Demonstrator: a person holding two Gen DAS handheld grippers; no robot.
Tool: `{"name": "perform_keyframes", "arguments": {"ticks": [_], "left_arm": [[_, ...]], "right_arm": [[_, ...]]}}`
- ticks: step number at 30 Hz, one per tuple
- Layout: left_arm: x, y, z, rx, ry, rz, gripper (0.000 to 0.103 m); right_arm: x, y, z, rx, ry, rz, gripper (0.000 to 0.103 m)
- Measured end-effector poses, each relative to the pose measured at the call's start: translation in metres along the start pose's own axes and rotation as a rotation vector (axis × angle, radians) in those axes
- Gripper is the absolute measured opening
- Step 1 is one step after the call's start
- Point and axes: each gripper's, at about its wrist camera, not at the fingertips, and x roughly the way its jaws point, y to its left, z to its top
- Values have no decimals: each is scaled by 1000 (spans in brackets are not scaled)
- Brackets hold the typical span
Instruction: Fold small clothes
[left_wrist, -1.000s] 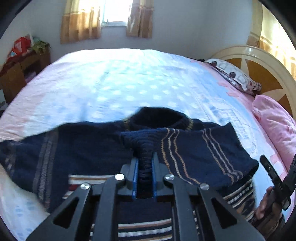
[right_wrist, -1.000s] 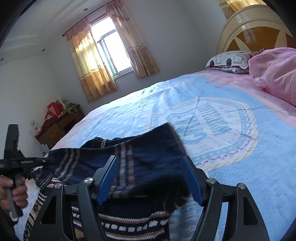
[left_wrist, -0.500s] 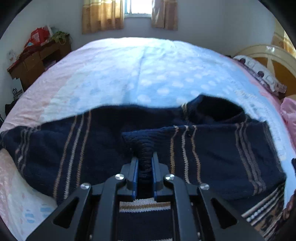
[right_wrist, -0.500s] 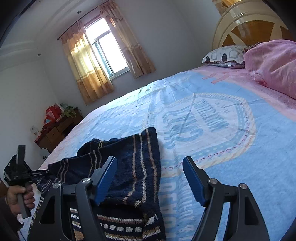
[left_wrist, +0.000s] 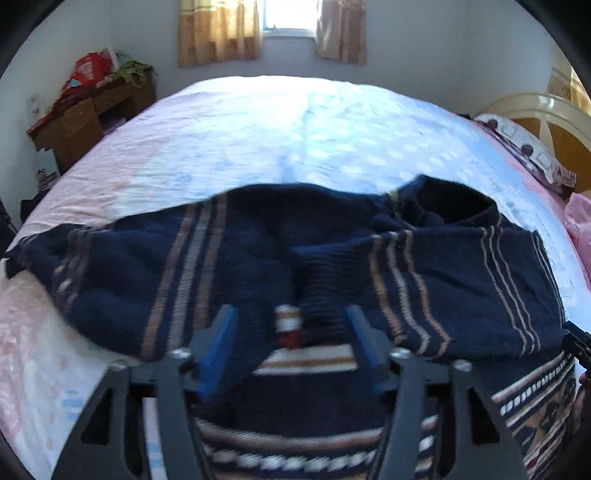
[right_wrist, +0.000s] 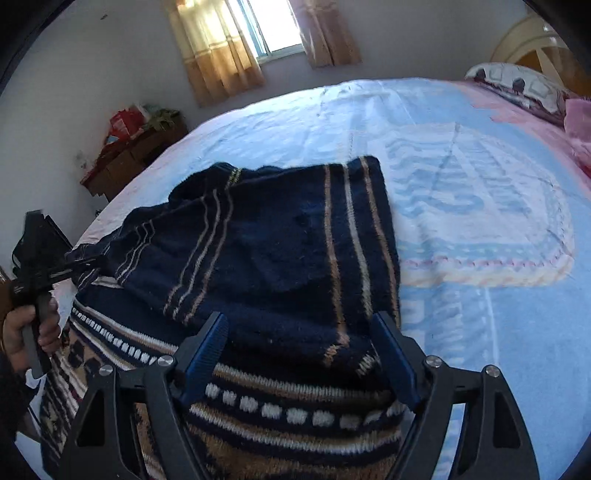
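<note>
On the bed (left_wrist: 295, 122), left tongs (left_wrist: 291, 343) have just sprung apart off the sweater (left_wrist: 258, 258); right tongs (right_wrist: 303, 354) gape wider over it.

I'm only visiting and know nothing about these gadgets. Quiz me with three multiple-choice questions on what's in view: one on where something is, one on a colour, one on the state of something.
1. Where does the sweater lie?
A. on the bed
B. on the wooden cabinet
C. on the floor

2. What is the sweater's main colour?
A. pink
B. dark navy
C. white

3. How do the left gripper's jaws stand?
A. clamped on the cuff
B. apart, gripping nothing
C. clamped on the pillow

Answers:
1. A, it is spread across the bed, far from the wooden cabinet.
2. B, dark navy knit with tan and white stripes.
3. B, the jaws have just been opening; the ribbed cuff lies between them, but the pads stand clear of it.
</note>
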Motion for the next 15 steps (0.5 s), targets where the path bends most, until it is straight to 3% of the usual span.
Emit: {"name": "perform_keyframes", "arguments": {"ticks": [3, 7, 15], "left_arm": [[-8, 21, -4, -4, -25, 38, 78], [-7, 52, -9, -30, -21, 89, 78], [-2, 110, -18, -161, 2, 151, 78]], "right_arm": [[-5, 14, 3, -39, 5, -57, 80], [-10, 43, 19, -92, -12, -15, 80], [62, 149, 46, -284, 107, 33, 80]]}}
